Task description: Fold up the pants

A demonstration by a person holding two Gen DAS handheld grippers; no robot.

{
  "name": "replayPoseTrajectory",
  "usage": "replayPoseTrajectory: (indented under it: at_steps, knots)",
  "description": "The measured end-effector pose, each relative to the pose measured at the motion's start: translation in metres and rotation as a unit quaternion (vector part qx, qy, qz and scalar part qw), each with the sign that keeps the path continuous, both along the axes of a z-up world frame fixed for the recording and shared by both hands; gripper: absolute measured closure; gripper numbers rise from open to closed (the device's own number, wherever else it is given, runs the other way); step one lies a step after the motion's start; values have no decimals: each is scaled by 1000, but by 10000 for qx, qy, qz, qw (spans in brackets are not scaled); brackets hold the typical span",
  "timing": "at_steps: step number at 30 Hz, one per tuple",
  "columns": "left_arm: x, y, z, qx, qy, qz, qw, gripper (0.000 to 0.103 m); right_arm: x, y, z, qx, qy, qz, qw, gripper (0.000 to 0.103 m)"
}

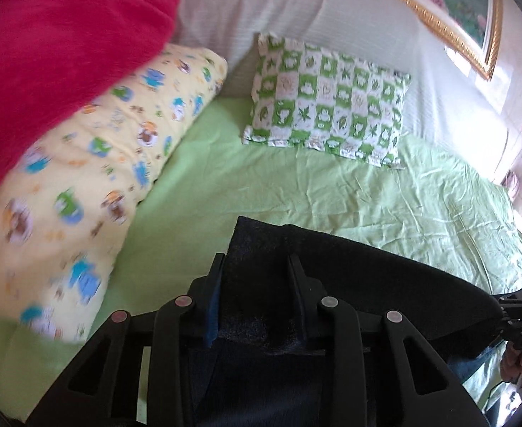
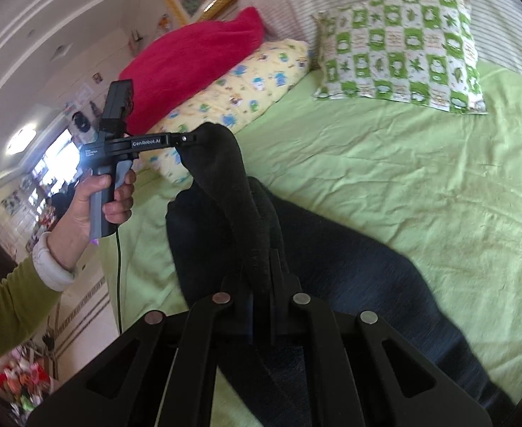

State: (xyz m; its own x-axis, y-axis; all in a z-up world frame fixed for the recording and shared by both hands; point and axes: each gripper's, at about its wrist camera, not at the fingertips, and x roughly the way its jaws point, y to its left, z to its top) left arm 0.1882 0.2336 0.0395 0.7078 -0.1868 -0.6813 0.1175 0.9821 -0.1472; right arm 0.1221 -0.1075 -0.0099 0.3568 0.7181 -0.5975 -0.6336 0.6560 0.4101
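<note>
- The step in hand looks like the carry-over of a fold: both claws hold one edge of the dark navy, soft-knit pants (image 2: pixel 332 267) lifted off the bed with the light green wrinkled sheet (image 2: pixel 385 163).
- The left claw (image 1: pixel 257 284) is closed on a raised flap of the fabric, which stands up between its fingers and hides whatever lies below.
- The right claw (image 2: pixel 261 277) is narrow, pinching a thick ridge of the cloth that rises from its fingers toward the other claw, seen in the right wrist view gripping the far end of the same ridge.
- The rest of the pants lies spread on the sheet, running toward the lower right of the right wrist view, with a rumpled hump beneath the lifted edge.
- My judgement: the next move calls for both claws travelling together, keeping the edge taut and level, then lowering it onto the flat part so the edges meet.
- The fabric looks limp and heavy, so it may sag between the grips.
- Well beyond, a green-and-white checked pillow (image 1: pixel 326 96), a yellow cartoon-print pillow (image 1: pixel 93 163) and a red fleece blanket (image 1: pixel 58 60) sit at the head of the bed.
</note>
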Motion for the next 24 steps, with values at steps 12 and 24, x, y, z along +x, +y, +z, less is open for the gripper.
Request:
replayPoseTrajectory:
  at_steps: [12, 24]
  knots:
    - [-67, 29, -47, -325, -464, 1049, 9929, 66, -42, 35, -28, -852, -257, 338, 9955, 93]
    - [-133, 54, -35, -1281, -340, 1770, 9753, 44, -62, 43, -29, -660, -213, 458, 9965, 63]
